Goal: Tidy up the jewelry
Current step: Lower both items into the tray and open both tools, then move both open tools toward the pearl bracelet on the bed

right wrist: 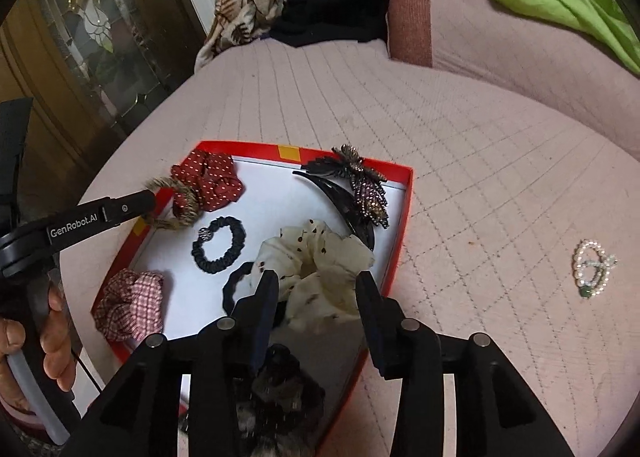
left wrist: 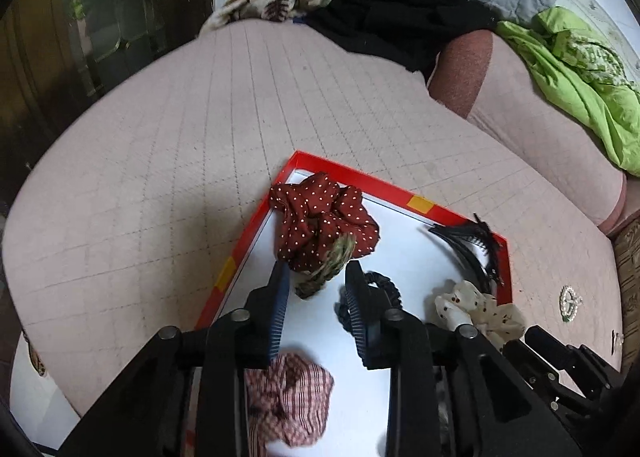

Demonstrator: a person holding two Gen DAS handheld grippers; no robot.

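Down on the pink quilted bed (right wrist: 460,145) sits a red tray (right wrist: 404,217) holding the hair things. Left gripper (left wrist: 316,277) hangs over it, its fingers (left wrist: 280,285) partly open, a furry brown scrunchie (left wrist: 324,269) lying loose between them, not pressed. Just beyond is the red dotted scrunchie (left wrist: 320,213). Right gripper (right wrist: 316,289) is also partly open, its fingers (right wrist: 370,289) either side of a cream scrunchie (right wrist: 320,265) without clamping it. A pearl ring (right wrist: 592,267) lies on the bed, well apart from the tray.
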